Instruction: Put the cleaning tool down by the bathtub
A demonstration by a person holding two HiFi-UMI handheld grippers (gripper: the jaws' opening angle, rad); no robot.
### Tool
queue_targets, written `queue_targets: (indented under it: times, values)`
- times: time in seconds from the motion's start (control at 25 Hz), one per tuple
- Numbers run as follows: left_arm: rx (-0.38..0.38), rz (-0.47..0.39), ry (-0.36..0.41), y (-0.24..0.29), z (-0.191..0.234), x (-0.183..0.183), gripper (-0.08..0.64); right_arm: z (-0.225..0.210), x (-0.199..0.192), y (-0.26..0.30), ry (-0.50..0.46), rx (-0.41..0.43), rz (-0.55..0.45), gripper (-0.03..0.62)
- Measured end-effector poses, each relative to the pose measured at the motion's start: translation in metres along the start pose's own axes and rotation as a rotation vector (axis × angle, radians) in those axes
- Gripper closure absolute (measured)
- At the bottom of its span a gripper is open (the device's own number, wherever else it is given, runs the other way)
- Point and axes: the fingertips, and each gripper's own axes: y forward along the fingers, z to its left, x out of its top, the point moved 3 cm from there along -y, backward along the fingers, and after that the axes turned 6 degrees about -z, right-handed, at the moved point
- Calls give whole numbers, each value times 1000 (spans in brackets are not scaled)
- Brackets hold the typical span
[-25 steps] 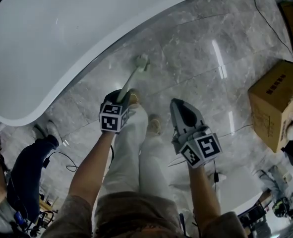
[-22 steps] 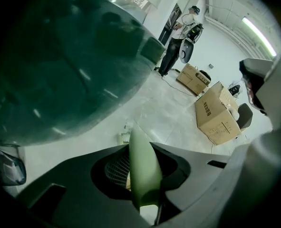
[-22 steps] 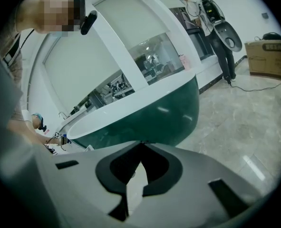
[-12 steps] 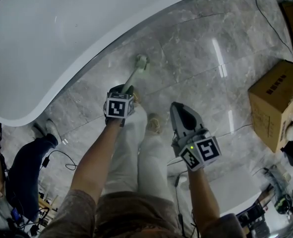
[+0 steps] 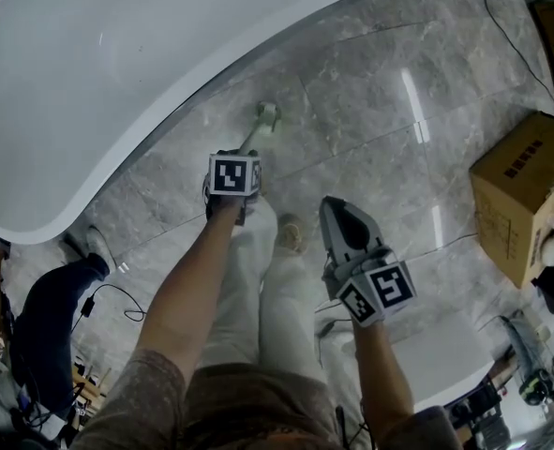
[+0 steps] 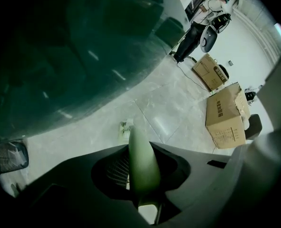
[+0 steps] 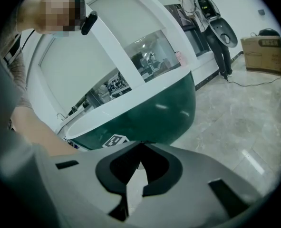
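Two cardboard boxes (image 6: 226, 115) stand apart from the bathtub (image 6: 83, 56).

Brownish short sleeves (image 5: 131, 397), white trousers (image 5: 244, 298), black-and-white marker cubes (image 5: 233, 174).

The bathtub (image 5: 98, 82) is white inside and dark green on its outer wall; the floor (image 5: 370, 92) is glossy grey marble with pale veins. The cleaning tool (image 5: 267, 115) has a pale green handle and a whitish head, and the box (image 5: 525, 195) at the right edge is brown. The left claw (image 5: 232, 187) and right claw (image 5: 337, 216) are grey, with black-and-white square markers on their cubes.
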Motion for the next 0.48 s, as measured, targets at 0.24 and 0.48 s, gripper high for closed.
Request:
queue_targets:
  times: [0.24, 0.48]
  values:
    - [8, 51, -7, 13, -6, 6, 465, -3, 1, 1, 5, -6, -4, 592]
    - [-2, 107, -32, 27, -12, -1, 466, -7, -2, 4, 23, -12, 4, 592]
